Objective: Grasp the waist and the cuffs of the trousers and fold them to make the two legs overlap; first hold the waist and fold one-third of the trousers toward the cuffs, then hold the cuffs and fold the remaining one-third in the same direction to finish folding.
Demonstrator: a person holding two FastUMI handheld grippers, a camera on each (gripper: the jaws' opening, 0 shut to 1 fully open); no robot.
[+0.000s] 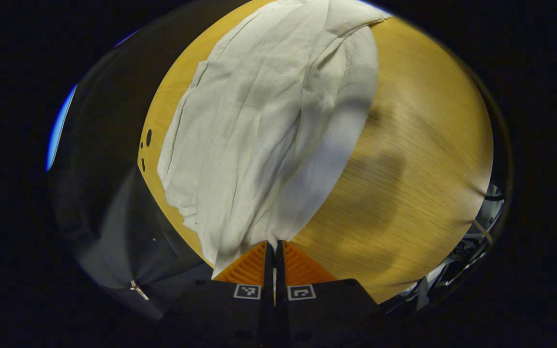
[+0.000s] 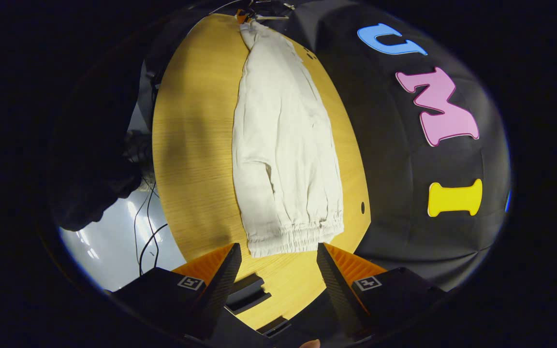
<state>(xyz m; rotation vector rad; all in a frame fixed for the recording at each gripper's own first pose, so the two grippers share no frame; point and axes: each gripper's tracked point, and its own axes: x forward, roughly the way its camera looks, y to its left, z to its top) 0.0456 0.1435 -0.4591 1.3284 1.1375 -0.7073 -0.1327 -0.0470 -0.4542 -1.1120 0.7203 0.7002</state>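
The tabletop (image 1: 418,159) is light wood with a fine straight grain, and it stretches ahead of the left gripper and off to its right, crossed there by soft dark shadows. Near its edge to the left of that gripper sit a few small dark holes (image 1: 147,140). Past the tabletop's lower right edge lie pale cables (image 1: 481,227) in a loose tangle. In the right gripper view the same tabletop (image 2: 191,159) runs forward from the gripper, with one small dark hole (image 2: 362,208) near its right edge. To the left, below the edge, a pale glossy floor (image 2: 109,246) carries thin black cables (image 2: 147,227).
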